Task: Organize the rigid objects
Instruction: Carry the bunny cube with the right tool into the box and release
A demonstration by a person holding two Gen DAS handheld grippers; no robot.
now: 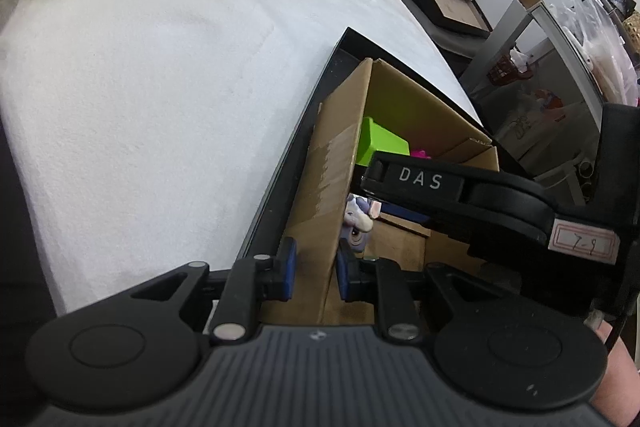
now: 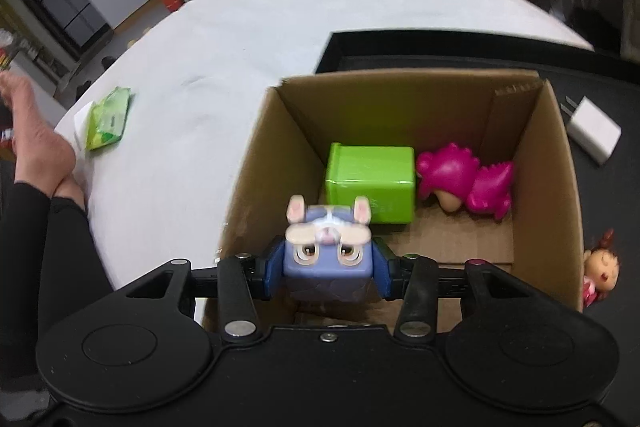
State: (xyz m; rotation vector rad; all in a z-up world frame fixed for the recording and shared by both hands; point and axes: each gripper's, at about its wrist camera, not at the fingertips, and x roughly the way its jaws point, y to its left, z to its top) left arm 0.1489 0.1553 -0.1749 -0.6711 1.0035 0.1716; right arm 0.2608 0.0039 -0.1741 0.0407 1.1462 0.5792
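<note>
A cardboard box (image 2: 560,187) stands in a black tray (image 2: 400,47) on a white-covered table. My right gripper (image 2: 328,269) is shut on a purple bunny toy (image 2: 326,251) and holds it over the box's near side. Inside the box lie a green cube (image 2: 370,183) and a pink dinosaur (image 2: 468,183). My left gripper (image 1: 316,273) is shut on the box's left wall (image 1: 324,187), with one pad on each side of it. In the left wrist view the right gripper (image 1: 460,195) reaches into the box, with the bunny toy (image 1: 356,227) and green cube (image 1: 380,143) partly visible.
A white charger (image 2: 592,131) and a small doll (image 2: 600,267) lie in the tray to the right of the box. A green tissue pack (image 2: 108,119) lies on the white cloth (image 1: 160,87) at the far left. A person's foot (image 2: 32,131) is beside the table. Shelves and frames stand beyond.
</note>
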